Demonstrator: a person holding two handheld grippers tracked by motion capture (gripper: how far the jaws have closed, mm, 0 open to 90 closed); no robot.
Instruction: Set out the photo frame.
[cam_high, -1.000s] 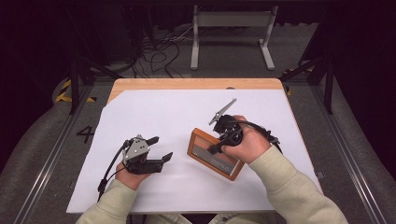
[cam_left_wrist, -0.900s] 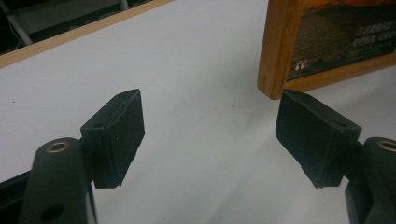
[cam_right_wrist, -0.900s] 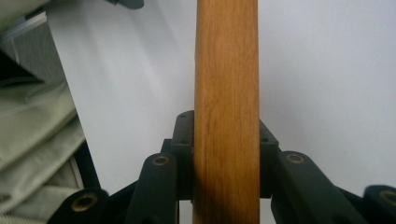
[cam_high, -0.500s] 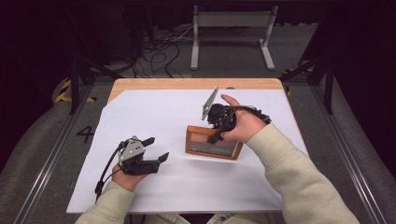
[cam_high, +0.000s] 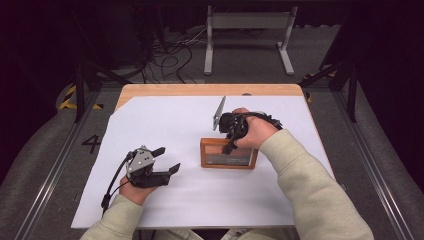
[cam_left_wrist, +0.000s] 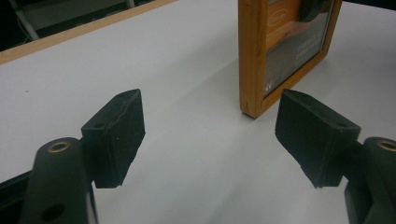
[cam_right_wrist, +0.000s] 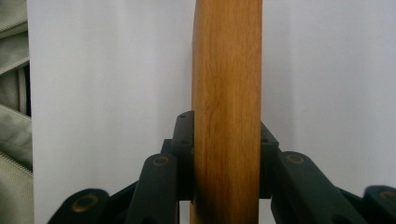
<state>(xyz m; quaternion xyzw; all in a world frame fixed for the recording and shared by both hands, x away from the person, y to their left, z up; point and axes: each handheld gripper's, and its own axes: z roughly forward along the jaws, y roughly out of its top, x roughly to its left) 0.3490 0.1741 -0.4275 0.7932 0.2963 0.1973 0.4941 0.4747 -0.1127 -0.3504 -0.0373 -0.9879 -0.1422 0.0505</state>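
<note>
High view: my right hand (cam_high: 255, 131) comes in from the lower right, forearm in a cream sleeve angled up across the surface (cam_high: 165, 120), wrist bent so the right gripper (cam_high: 231, 146) points down onto the top edge of the picture frame (cam_high: 229, 159). Frame is wooden, sits near the middle of the white sheet, long side running left-right, glass face toward me. Grey plate on the gripper sticks up on the far side.

Right gripper view: frame's wooden edge (cam_right_wrist: 227, 112) runs straight up between my jaws, both pads pressed flat on it, one each side. Clamped on the frame. Can't tell whether its bottom edge touches the sheet.

Left hand (cam_high: 134, 190) rests low on the sheet at front left, left gripper (cam_high: 168, 160) lying level, pointing right toward the frame. Jaws wide apart, nothing between them.

Left gripper view: frame's near corner (cam_left_wrist: 252, 100) sits just beyond my fingertips, closer to one pad (cam_left_wrist: 317, 135), well clear of both.
</note>
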